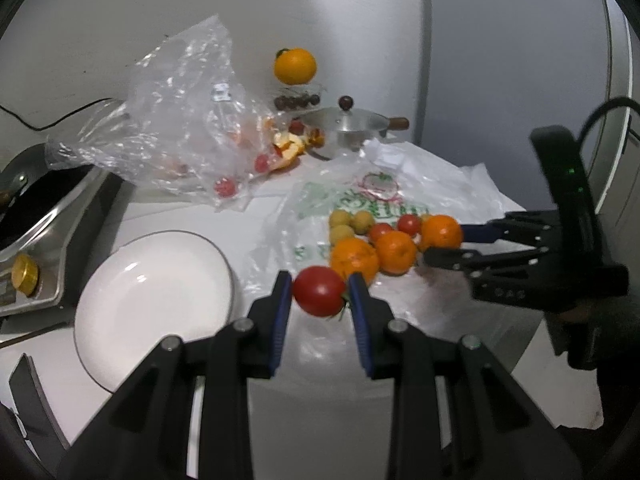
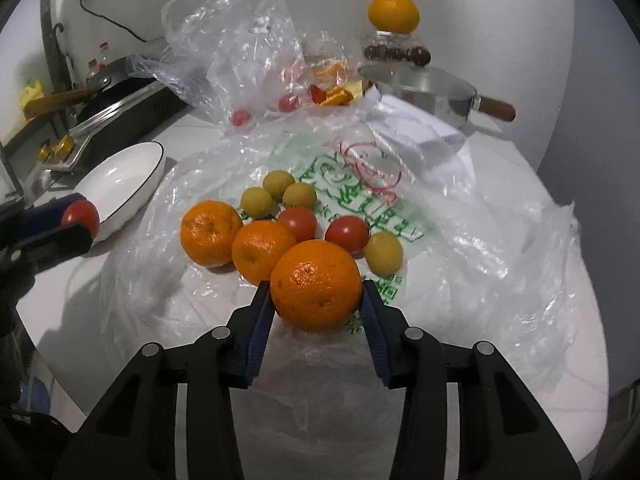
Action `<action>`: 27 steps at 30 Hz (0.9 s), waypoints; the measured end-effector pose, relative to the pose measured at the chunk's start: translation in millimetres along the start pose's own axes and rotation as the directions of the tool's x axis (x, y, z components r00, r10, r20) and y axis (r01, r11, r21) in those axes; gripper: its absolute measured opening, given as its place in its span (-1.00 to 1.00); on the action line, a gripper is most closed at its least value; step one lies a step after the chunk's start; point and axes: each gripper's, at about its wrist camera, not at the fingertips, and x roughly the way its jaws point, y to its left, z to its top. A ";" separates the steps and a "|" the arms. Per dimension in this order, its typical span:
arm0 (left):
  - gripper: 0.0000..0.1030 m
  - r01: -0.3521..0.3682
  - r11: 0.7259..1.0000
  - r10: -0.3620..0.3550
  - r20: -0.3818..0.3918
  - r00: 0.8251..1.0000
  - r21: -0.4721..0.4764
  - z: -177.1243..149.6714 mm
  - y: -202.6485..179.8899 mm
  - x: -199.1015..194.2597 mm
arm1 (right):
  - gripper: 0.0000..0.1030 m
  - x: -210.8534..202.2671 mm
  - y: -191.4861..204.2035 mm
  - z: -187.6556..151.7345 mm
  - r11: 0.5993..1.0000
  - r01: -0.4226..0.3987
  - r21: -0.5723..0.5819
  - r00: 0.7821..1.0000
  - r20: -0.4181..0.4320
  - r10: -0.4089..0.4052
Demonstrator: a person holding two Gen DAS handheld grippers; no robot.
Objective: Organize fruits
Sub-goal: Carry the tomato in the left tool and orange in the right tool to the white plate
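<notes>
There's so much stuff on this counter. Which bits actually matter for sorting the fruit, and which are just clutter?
For the job:
- tomato in the left gripper
- orange between the right gripper fingers
- loose fruit pile
- white plate

Just lying about:
- lidded pot
- crumpled clear bag
- pan on stove
- orange peel

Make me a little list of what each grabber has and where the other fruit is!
left gripper: shut on a tomato, close to the white plate
right gripper: pads against an orange on the plastic bag
fruit left on bag: two oranges, two tomatoes, four small yellow fruits
plate: nothing on it yet
back of table: pot, another orange on a jar
</notes>
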 end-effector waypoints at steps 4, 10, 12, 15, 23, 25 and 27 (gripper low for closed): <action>-0.42 -0.015 1.000 0.015 0.016 1.000 -0.005 -0.7 11.0 -6.2 | -0.13 -11.7 1.9 6.4 1.000 0.020 -0.001 0.999 0.026 -0.020; -0.42 -0.035 0.999 0.036 0.029 0.999 -0.033 -4.1 31.4 -12.0 | -0.13 -29.9 20.1 21.7 0.999 0.022 -0.042 0.997 0.073 -0.019; -0.42 -0.043 0.998 0.044 0.033 0.998 -0.041 -5.1 37.4 -14.9 | -0.13 -32.7 28.6 28.0 0.998 0.015 -0.058 0.996 0.085 -0.010; -0.42 -0.061 0.997 0.063 0.038 0.997 -0.055 -7.2 50.1 -19.3 | -0.13 -34.2 40.9 35.1 0.997 0.000 -0.079 0.995 0.099 0.007; -0.42 -0.121 0.988 0.124 0.029 0.992 -0.091 -17.5 83.1 -25.1 | -0.12 -27.0 76.4 51.5 0.990 -0.049 -0.135 0.992 0.111 0.064; -0.42 -0.135 0.986 0.138 0.023 0.990 -0.100 -20.7 91.6 -25.0 | -0.12 -24.1 85.3 55.9 0.987 -0.061 -0.151 0.990 0.114 0.079; -0.42 -0.147 0.983 0.150 0.018 0.988 -0.105 -23.6 98.2 -24.8 | -0.12 -21.2 93.3 60.0 0.984 -0.074 -0.164 0.989 0.114 0.093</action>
